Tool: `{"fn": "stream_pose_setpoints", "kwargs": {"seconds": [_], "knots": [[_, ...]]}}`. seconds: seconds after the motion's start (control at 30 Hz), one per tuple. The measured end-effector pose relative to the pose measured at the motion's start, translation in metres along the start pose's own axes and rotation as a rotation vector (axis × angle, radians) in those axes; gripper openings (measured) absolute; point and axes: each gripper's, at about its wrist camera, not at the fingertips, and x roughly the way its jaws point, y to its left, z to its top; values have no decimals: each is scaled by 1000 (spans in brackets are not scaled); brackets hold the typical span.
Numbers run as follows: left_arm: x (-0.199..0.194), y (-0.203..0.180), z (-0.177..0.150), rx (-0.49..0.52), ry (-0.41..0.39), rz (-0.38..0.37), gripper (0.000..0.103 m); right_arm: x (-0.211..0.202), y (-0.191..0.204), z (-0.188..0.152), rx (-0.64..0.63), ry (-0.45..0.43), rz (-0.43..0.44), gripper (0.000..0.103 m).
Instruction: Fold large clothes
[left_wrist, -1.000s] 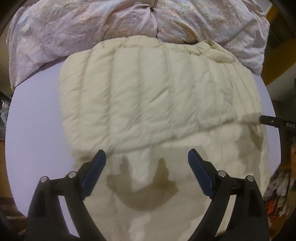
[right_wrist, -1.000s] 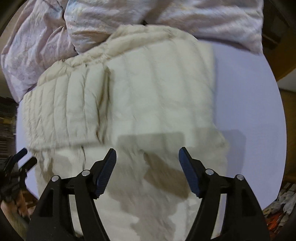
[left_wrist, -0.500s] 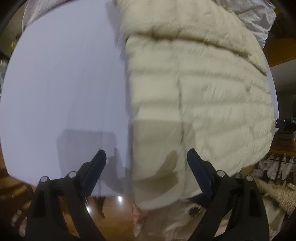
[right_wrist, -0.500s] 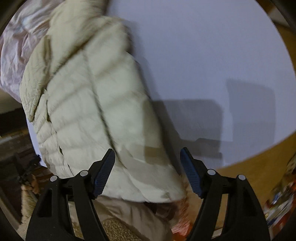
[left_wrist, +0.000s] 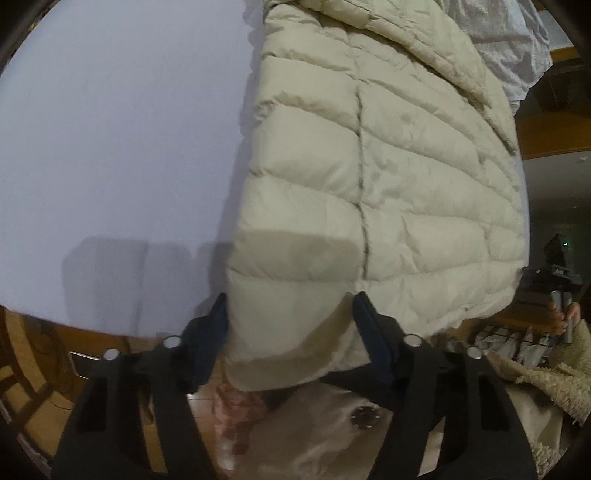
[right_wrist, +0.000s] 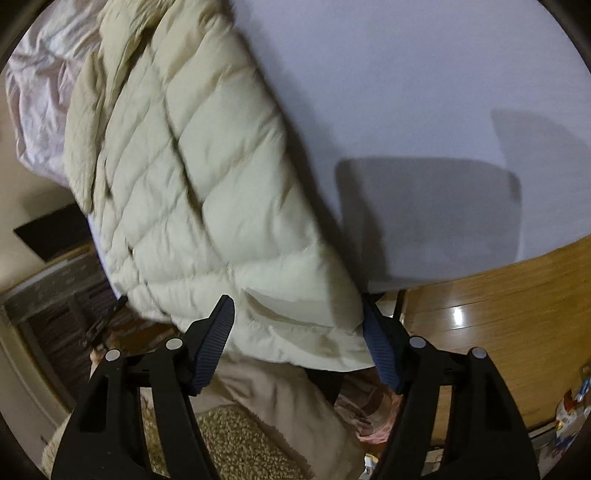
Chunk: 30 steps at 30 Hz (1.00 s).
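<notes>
Jaws of the left gripper (left_wrist: 290, 314) are closing with the near corner of the cream quilted jacket (left_wrist: 369, 177) between them; the left pad (left_wrist: 218, 325) lies against the fabric's edge and the right pad (left_wrist: 369, 328) touches the hem at its other side, though a firm clamp cannot be told. From there the jacket runs toward twelve o'clock across the white table (left_wrist: 110, 129), whose bare top fills nine to eleven o'clock. At three o'clock a hand (left_wrist: 561, 314) holds the other tool's handle.

Jaws of the right gripper (right_wrist: 299, 328) are also closing around the jacket's (right_wrist: 184, 166) opposite near corner; the hem hangs just over the table (right_wrist: 406, 92) edge between the pads, the right pad (right_wrist: 376, 343) against the fabric, the left pad (right_wrist: 218, 332) a little clear of it. The jacket stretches toward eleven o'clock, where a crumpled pale pink cloth (right_wrist: 37, 92) lies. Wooden floor (right_wrist: 498, 295) shows at four o'clock, and fleecy clothing (right_wrist: 240, 443) of the person at six.
</notes>
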Motion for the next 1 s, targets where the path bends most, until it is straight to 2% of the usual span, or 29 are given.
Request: {"fn": "stream_pose_setpoints", "kwargs": {"seconds": [0.1, 0.17, 0.27, 0.3, 0.33, 0.37, 0.4, 0.47, 0.53, 0.8, 1.0], "knots": [[0, -3, -8, -4, -1, -22, 55, 10, 10, -5, -28, 24, 28, 67], [-1, -4, -9, -11, -4, -38, 53, 11, 11, -7, -38, 38, 43, 62], [-3, -6, -11, -19, -19, -55, 49, 14, 11, -8, -26, 48, 61, 45], [-5, -3, -10, -22, -21, -55, 44, 13, 11, -9, -21, 44, 67, 33], [-6, -2, -10, -24, -24, -52, 31, 12, 12, -8, -15, 38, 72, 22], [-7, -2, -10, -27, -27, -54, 20, 9, 13, -7, -11, 26, 83, 18], [-11, 0, -9, -33, -35, -60, 16, 4, 15, -7, -17, 10, 88, 15], [-19, 0, -3, -37, -59, -64, 9, -6, 21, -4, -34, -23, 84, 14], [-34, -3, 4, -22, -101, -49, 7, -21, 29, 0, -55, -68, 82, 12], [-92, -17, 48, -4, -276, -73, 7, -71, 67, 21, -108, -275, 87, 10], [-118, -36, 94, 10, -376, -81, 7, -113, 91, 56, -85, -440, 126, 9]]}}
